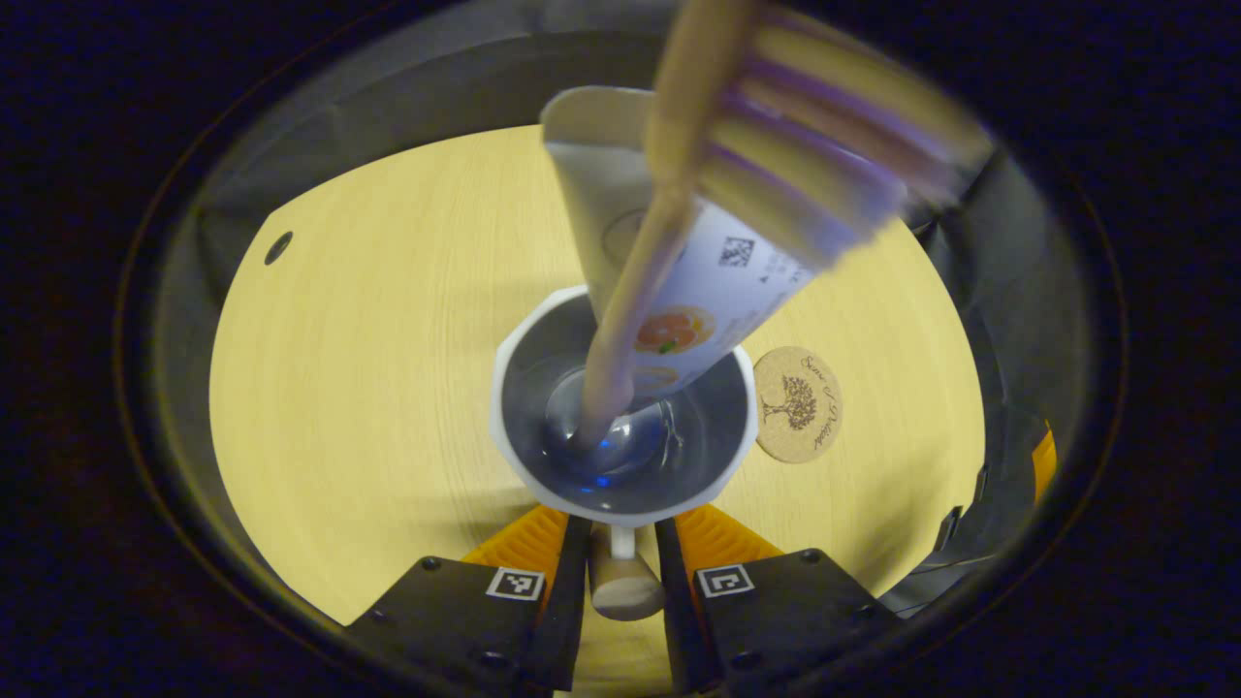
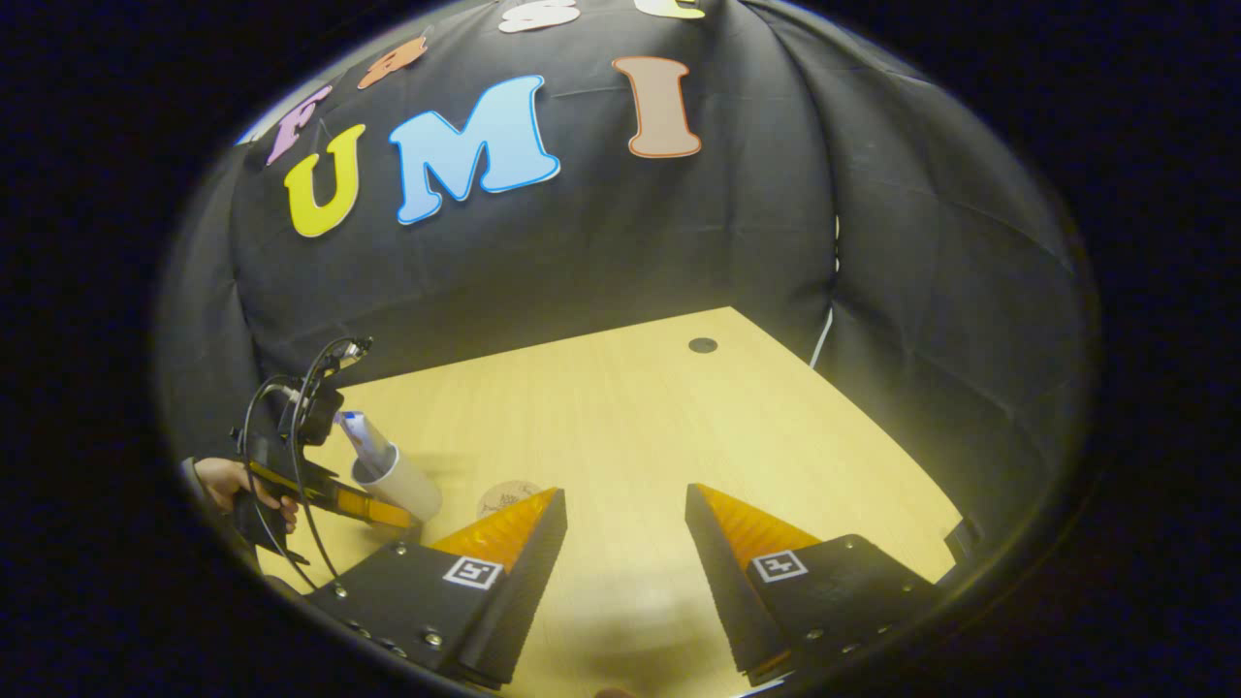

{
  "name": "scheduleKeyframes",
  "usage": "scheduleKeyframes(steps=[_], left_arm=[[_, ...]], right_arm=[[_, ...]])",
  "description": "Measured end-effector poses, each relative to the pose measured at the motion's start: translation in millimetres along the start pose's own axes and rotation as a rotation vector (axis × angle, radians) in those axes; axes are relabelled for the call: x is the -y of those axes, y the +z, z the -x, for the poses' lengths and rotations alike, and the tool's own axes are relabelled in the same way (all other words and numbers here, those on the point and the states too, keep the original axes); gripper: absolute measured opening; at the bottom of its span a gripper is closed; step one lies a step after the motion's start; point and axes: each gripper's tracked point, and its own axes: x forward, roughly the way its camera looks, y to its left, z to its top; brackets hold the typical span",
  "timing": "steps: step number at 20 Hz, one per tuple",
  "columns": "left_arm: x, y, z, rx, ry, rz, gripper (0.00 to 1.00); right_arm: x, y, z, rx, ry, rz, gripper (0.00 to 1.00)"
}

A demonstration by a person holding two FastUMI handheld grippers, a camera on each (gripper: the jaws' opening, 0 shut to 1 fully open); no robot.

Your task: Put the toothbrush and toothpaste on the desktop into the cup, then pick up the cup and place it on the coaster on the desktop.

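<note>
The left tool is closed on the handle of the cup, low in the frame's middle. The toothbrush and toothpaste stand inside. The coaster lies just right. Carry the cup upright and slowly there. The right tool is wide open, holding nothing.

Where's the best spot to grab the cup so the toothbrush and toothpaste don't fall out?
Probably the handle, from the side. The left gripper is already shut on it. The cup stands upright, with the toothbrush and toothpaste leaning out over its rim, so coming from the top would likely bump them. Keep it level on the way to the coaster.
</note>
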Motion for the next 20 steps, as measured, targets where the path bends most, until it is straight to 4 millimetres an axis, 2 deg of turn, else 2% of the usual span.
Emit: scheduleKeyframes(steps=[5,7,8,10,14,15,16,17,18,20], left_arm=[[-1,1,2,-0.004,0.034,-0.029,0.36],[4,1,2,0.004,0.018,-0.013,0.35],[6,1,4,0.009,0.012,-0.011,0.35],[12,6,10,0.033,-0.008,-0.010,0.35],[36,16,19,0.070,-0.023,-0.065,0.35],[46,18,20,0.075,-0.031,-0.080,0.34],[56,18,20,0.076,-0.041,-0.091,0.34],[66,18,19,0.075,-0.054,-0.101,0.34],[77,18,18,0.070,-0.066,-0.109,0.34],[99,19,10,0.064,-0.088,-0.125,0.34]], right_arm=[[2,-4,-2,-0.011,0.002,-0.004,0.78],[4,-3,-2,-0.013,-0.001,-0.004,0.75],[6,-3,-1,-0.011,-0.002,-0.003,0.78],[10,-3,-1,-0.011,-0.005,-0.003,0.78],[14,-1,-2,-0.008,-0.001,-0.018,0.75],[15,1,-1,-0.005,0.000,-0.020,0.78],[16,1,-1,-0.002,0.001,-0.020,0.75],[18,2,0,-0.002,0.000,-0.019,0.78],[21,1,1,-0.001,-0.001,-0.019,0.75],[27,1,2,0.000,-0.008,-0.023,0.78]])
